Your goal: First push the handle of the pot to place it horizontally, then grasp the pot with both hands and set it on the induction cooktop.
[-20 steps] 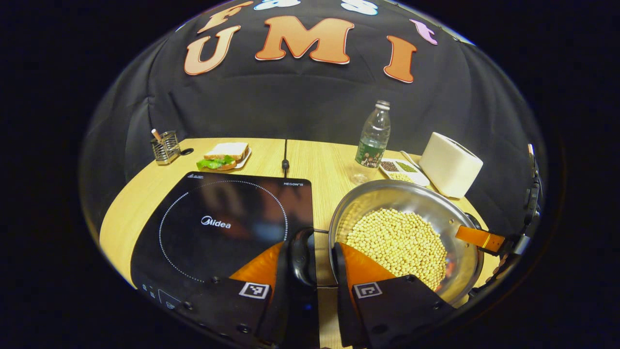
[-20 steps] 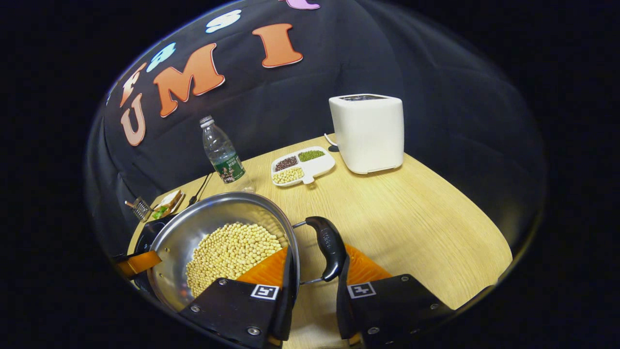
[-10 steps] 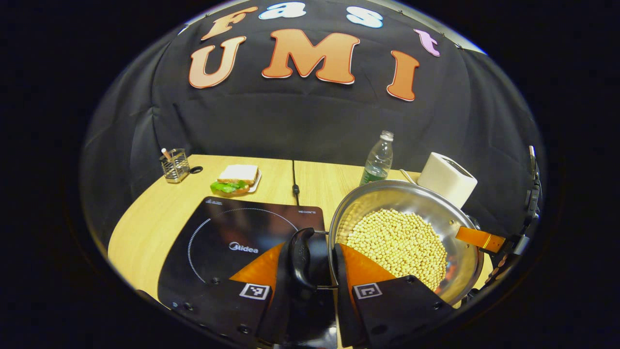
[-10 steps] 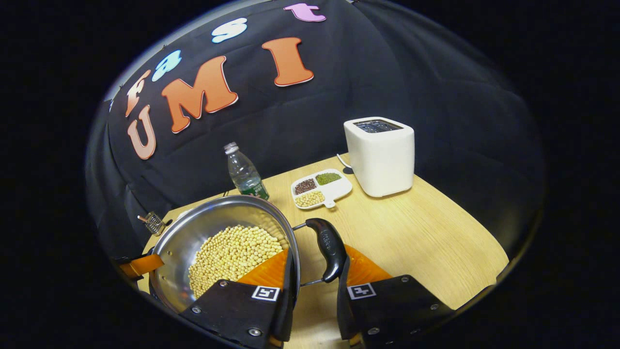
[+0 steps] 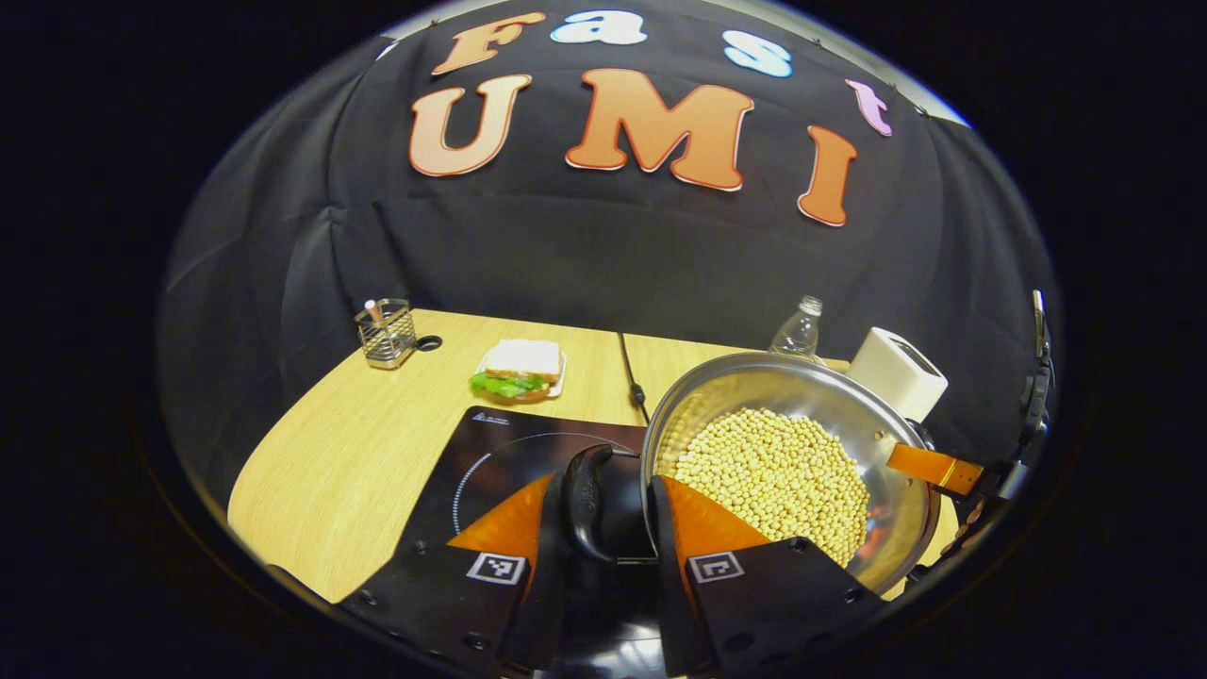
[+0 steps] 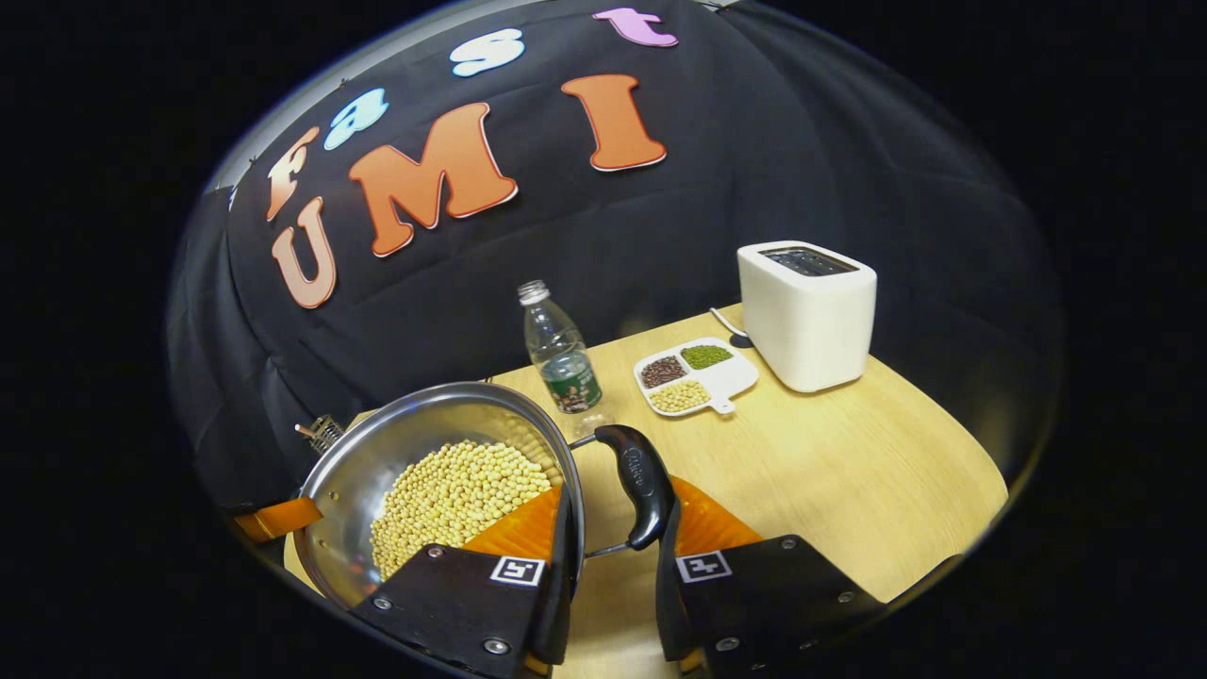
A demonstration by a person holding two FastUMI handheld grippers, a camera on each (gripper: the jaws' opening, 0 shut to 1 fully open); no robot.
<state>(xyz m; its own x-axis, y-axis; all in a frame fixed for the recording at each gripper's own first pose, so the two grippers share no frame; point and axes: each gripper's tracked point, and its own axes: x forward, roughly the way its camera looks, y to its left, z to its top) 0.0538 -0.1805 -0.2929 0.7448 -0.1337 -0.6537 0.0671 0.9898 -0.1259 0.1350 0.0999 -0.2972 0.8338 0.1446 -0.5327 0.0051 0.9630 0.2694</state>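
Observation:
A steel pot (image 5: pixel 853 415) full of pale beans hangs in the air above the table, held at both sides. My left gripper (image 5: pixel 603 490) is shut on its black left handle (image 5: pixel 585 505), which sits over the right part of the black induction cooktop (image 5: pixel 500 453). At the pot's far rim the right gripper's finger (image 5: pixel 934 466) shows. In the right gripper view, my right gripper (image 6: pixel 618 505) is shut on the black right handle (image 6: pixel 641 481) of the pot (image 6: pixel 377 453). The left gripper's finger (image 6: pixel 278 519) shows at the far rim.
A sandwich on a plate (image 5: pixel 517 371), a wire utensil holder (image 5: pixel 385 333) and a black cable (image 5: pixel 630 368) lie behind the cooktop. A water bottle (image 6: pixel 559 354), a divided dish of beans (image 6: pixel 696 372) and a white toaster (image 6: pixel 809 313) stand at the right back.
Both grippers have lifted the pot off the table and carried it left toward the cooktop. The bottle, dish and toaster now stand farther off to the right.

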